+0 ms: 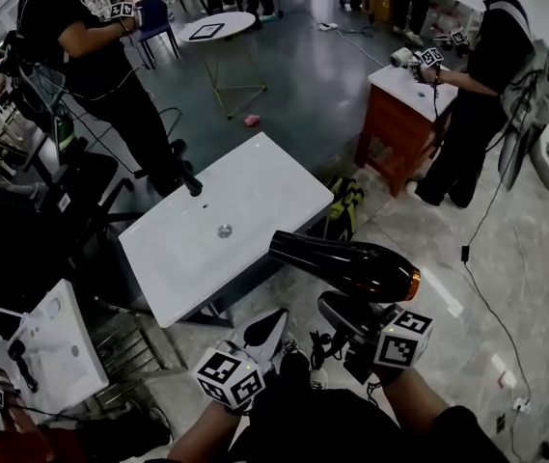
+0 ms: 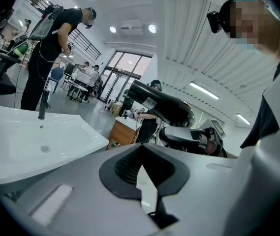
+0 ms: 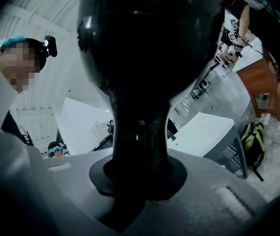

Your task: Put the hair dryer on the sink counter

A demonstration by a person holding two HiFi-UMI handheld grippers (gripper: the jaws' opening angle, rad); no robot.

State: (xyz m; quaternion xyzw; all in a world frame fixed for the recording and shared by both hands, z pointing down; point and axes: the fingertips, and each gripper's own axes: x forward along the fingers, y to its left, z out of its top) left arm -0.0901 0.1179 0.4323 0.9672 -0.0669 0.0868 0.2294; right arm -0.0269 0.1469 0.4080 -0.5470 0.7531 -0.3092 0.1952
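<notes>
Carrying: our right claw [image 1: 343,314] clamps the hair dryer [image 1: 351,263] by its handle, just off the sink surface [image 1: 255,191], at its near corner.
Left claw [image 1: 272,324]: closed, empty.
Handling: rigid, slick and nose-heavy, we judge; the handle is the safest hold.

- One hair dryer [image 1: 346,263], just off the sink counter's [image 1: 255,186] near right edge.
- Two grippers: left gripper [image 1: 272,324] and right gripper [image 1: 343,314], both on the counter's near side.
- One black faucet [image 1: 189,183], at its far edge.
- Three white sink tops: the sink counter itself, a small basin [image 1: 62,355] to its near left, and a cabinet top [image 1: 399,83] to its far right.
- Two standing people: one person in black [image 1: 81,56] beyond its left end, a second person [image 1: 486,85] by the cabinet top.
- One round table [image 1: 216,29], well beyond it.
- One backpack [image 1: 346,205], at its right end.
</notes>
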